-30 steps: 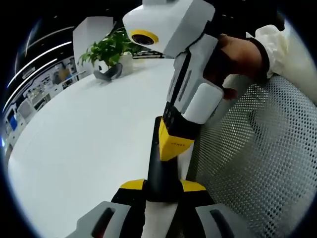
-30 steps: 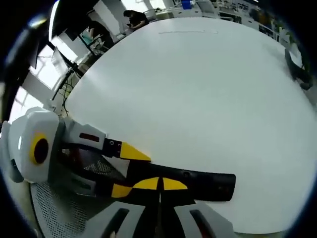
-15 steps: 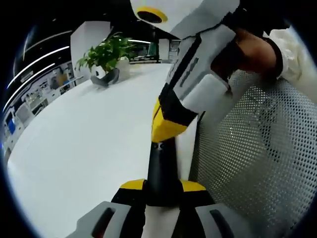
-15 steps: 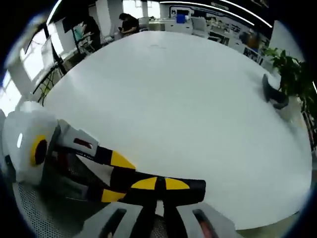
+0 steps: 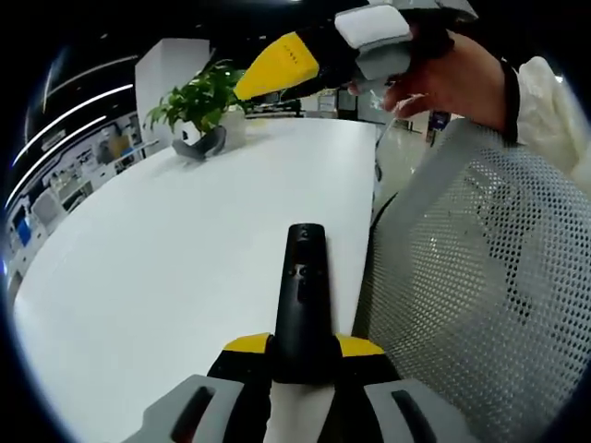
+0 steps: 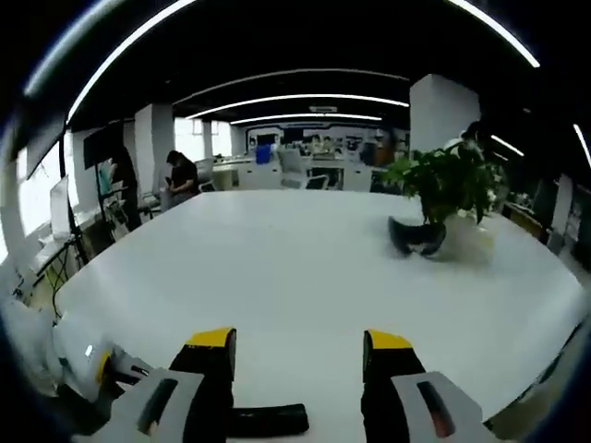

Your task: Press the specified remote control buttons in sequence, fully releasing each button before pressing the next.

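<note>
While gripped: left gripper (image 5: 300, 349) clenched on black remote (image 5: 302, 295), held above white table (image 5: 166, 268).
Right gripper (image 6: 297, 355): jaws spread, empty, remote's end below between them.
Elsewhere: right gripper's yellow tip raised well clear of buttons, hand (image 5: 452, 78) behind; potted plant (image 6: 441, 189) far across table.
Step, judged: button fully released between presses.
Next: descent onto following button, tip aligned, remote steady.

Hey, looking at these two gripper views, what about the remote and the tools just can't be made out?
- Remote control, left gripper view: its near end is hidden between the left tool's jaws; button markings too small to read.
- Remote control, right gripper view: partly hidden behind the right tool's jaw, cut by the bottom edge.
- Right tool, left gripper view: one yellow tip shows, its opening can't be judged there.
</note>
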`<act>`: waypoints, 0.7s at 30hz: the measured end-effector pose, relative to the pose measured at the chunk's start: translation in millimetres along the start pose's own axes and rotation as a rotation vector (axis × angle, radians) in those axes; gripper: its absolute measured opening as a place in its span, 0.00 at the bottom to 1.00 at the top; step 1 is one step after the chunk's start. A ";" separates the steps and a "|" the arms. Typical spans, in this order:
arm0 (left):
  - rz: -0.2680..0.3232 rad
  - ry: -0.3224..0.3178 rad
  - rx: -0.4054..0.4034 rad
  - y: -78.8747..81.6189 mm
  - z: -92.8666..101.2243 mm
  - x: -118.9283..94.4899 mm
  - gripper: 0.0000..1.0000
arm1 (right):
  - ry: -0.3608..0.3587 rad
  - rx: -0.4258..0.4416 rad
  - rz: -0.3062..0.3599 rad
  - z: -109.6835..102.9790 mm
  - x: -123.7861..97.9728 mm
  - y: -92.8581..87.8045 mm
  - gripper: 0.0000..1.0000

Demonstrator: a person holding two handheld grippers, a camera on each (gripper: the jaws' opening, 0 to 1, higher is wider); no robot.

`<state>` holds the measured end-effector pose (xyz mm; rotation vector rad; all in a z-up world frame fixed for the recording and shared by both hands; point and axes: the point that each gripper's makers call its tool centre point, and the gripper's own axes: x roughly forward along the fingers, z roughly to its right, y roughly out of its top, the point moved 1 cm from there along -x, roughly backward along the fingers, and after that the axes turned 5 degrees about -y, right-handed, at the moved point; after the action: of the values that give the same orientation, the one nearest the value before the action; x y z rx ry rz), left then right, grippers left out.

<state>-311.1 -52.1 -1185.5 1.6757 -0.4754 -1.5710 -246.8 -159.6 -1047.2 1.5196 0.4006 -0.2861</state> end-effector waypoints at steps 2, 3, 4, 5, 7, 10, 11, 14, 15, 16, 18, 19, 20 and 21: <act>-0.010 0.002 -0.002 -0.2 0.1 -1.5 0.25 | -0.038 -0.016 0.024 9.4 -2.0 3.1 0.66; -0.021 0.001 -0.001 -1.4 -0.2 -2.0 0.25 | -0.055 -0.020 0.028 14.0 -2.0 3.7 0.68; -0.023 -0.002 0.003 -1.5 -0.7 -2.1 0.25 | -0.067 -0.028 0.028 16.6 -1.6 3.8 0.71; -0.031 -0.005 0.006 -2.4 -2.5 -2.8 0.25 | -0.096 -0.046 0.033 22.8 -0.9 4.3 0.74; -0.044 -0.007 0.003 -3.5 -5.2 -5.8 0.25 | -0.128 -0.056 0.033 29.9 0.9 2.0 0.78; -0.045 -0.023 0.011 -6.4 -7.2 -7.5 0.24 | -0.141 -0.054 0.024 34.4 2.6 -2.7 0.80; -0.040 -0.028 0.020 -6.6 -7.6 -8.1 0.24 | -0.148 -0.046 0.020 35.5 2.8 -3.7 0.80; -0.046 -0.031 0.028 -7.3 -6.8 -9.4 0.24 | -0.178 -0.057 0.036 40.5 2.4 -2.9 0.82; -0.052 -0.034 0.034 -8.2 -7.1 -9.8 0.24 | -0.185 -0.062 0.028 41.9 3.0 -4.0 0.83; -0.052 -0.038 0.044 -8.6 -7.4 -10.3 0.24 | -0.191 -0.060 0.020 43.6 3.5 -5.5 0.86; -0.053 -0.049 0.051 -10.2 -8.0 -12.8 0.24 | -0.187 -0.051 0.019 44.1 3.4 -6.0 0.89; -0.055 -0.050 0.050 -11.3 -8.7 -14.0 0.24 | -0.183 -0.046 0.022 43.4 3.5 -6.0 0.89; -0.057 -0.048 0.053 -11.5 -9.0 -14.8 0.24 | -0.182 -0.046 0.022 43.3 3.3 -6.1 0.89; -0.069 -0.042 0.068 -13.0 -9.6 -16.6 0.24 | -0.179 -0.048 0.015 43.0 4.5 -7.1 0.89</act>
<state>-307.7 -29.2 -1184.6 1.7291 -0.5022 -1.6599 -242.4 -202.4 -1055.3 1.4364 0.2521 -0.3946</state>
